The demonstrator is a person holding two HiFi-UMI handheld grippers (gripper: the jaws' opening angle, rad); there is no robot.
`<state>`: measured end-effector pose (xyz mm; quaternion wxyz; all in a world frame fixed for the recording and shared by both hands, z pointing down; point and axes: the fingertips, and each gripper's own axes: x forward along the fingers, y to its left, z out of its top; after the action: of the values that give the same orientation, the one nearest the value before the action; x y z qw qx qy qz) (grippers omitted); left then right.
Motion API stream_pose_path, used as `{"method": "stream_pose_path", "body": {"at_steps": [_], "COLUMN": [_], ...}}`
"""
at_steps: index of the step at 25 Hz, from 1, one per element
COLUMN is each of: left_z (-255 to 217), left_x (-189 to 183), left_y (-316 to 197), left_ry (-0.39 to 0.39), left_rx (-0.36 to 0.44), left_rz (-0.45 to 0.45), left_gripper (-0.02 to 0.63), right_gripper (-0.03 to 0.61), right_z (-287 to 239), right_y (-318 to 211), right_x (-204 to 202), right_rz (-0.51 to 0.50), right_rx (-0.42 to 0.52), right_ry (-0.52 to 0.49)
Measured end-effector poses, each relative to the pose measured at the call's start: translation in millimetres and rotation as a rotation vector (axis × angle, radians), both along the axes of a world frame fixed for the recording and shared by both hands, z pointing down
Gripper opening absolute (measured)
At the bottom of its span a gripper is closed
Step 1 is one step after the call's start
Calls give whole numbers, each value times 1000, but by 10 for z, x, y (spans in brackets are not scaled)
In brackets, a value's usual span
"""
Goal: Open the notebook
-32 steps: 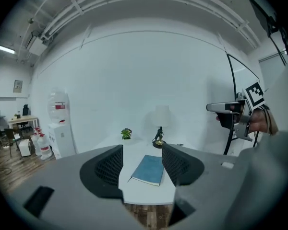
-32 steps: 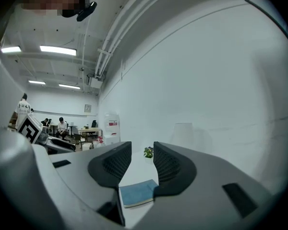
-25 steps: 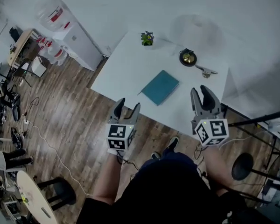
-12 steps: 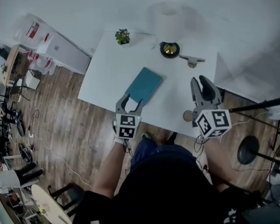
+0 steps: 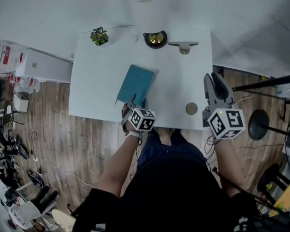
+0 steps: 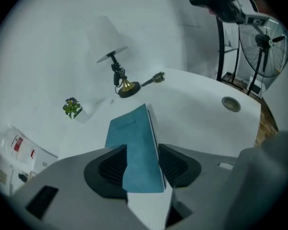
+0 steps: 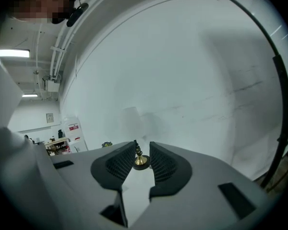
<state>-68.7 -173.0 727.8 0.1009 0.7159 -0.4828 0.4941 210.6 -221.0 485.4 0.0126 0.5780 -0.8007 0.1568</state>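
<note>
While mid-closing, notebook btwn L fingers

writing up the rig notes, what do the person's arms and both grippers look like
The left gripper and right gripper have grey moulded bodies with dark ribbed pads. Each carries a white cube with black square markers. The person wears a dark short-sleeved top; the forearms are bare.

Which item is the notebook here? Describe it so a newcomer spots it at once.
Find the white table against the wall. Toward its near edge lies the notebook, closed and flat. It is the only teal rectangle; the potted plant and brass lamp base sit along the far edge.
</note>
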Motion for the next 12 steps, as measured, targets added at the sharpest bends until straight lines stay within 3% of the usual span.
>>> {"method": "stream_pose_path", "body": {"at_steps": [2,3,12], "left_z": [146,205,425], "left_x": [38,54,132], "left_y": [-32,-42,-79], "left_ry": [-37,-44,-60], "left_rx": [-11,-17,-56], "left_rz": [43,58,89], "left_gripper": [139,130,135], "right_gripper": [94,92,81], "right_z": [25,37,133], "right_y": [37,52,94], "right_x": [19,34,120], "right_rz": [18,30,88], "right_rx": [-6,-8,-29], "right_ry": [11,12,15]}}
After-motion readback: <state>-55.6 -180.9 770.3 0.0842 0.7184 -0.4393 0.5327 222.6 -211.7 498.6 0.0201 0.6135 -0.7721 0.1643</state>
